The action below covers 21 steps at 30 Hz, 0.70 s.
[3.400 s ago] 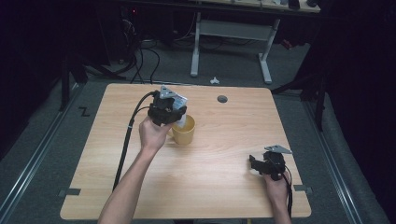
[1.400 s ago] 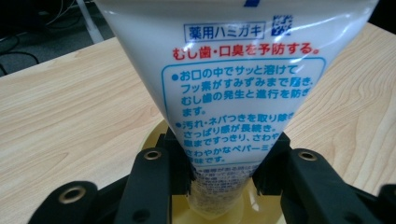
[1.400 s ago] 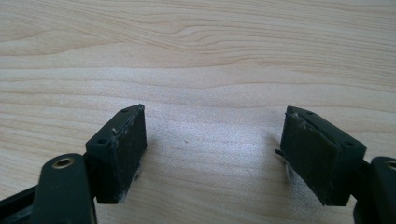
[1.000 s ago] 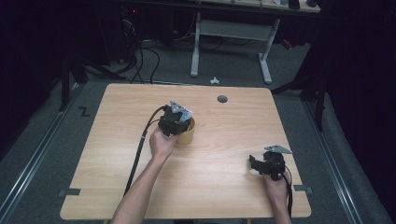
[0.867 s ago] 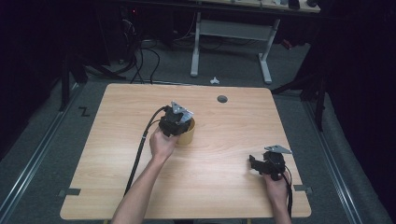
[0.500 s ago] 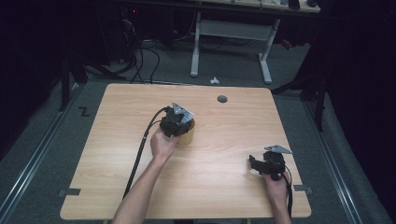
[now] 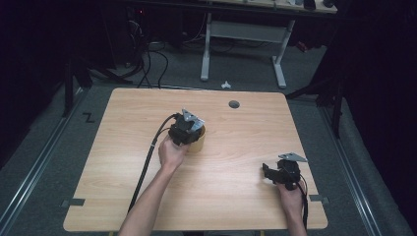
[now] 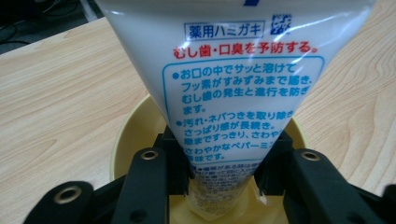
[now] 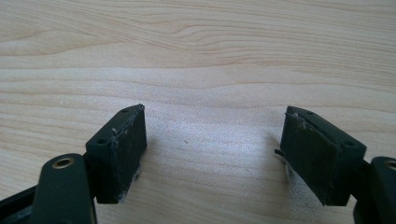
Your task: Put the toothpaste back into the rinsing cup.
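In the left gripper view, the left gripper (image 8: 222, 179) pinches a white toothpaste tube (image 8: 233, 79) near its narrow end, and this end is already down inside the yellow cup (image 8: 135, 130). The wide end of the tube leans up and away from the camera. I judge the step in hand is to put the tube into the cup. To do it well, the tube should go down until its low end meets the bottom, and only then should the jaws spread; the release should be slow, because the long tube can lean on the rim and tip the light cup.

Nearer to the person in the high view, the right gripper (image 7: 270, 173) rests low over the bare table (image 7: 231, 196), well apart from the cup (image 7: 199, 142). Its jaws stand wide apart with nothing between them, as the right gripper view shows.

Some things are hard to make out. The cap of the tube is hidden behind the jaws. The top of the tube is cut off. In the high view the left gripper (image 7: 186, 130) covers most of the cup, and the tube cannot be told there. Whether the tube touches the cup's bottom, I cannot tell.
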Each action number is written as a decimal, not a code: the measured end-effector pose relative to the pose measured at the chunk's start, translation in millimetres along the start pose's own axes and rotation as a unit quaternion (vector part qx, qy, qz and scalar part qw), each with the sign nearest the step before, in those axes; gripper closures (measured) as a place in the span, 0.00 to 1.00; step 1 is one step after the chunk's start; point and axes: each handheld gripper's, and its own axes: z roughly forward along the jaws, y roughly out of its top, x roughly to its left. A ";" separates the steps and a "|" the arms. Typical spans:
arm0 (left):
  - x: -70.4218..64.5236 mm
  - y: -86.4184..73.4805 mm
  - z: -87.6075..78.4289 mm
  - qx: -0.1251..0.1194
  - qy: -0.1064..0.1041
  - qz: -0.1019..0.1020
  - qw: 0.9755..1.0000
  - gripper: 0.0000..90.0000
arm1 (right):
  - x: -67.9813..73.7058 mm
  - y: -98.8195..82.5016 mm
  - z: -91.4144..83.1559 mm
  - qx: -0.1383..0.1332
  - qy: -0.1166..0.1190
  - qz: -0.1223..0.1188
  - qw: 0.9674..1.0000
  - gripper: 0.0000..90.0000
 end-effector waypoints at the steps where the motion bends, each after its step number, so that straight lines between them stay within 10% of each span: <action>1: 0.4 -0.7 0.4 0.001 0.000 0.001 1.000 0.70 | 0.0 0.0 0.0 0.000 0.000 0.000 1.000 0.25; 21: 1.2 -7.5 -2.5 0.006 0.004 0.006 1.000 0.65 | 0.0 0.0 0.0 0.000 0.000 0.000 1.000 0.25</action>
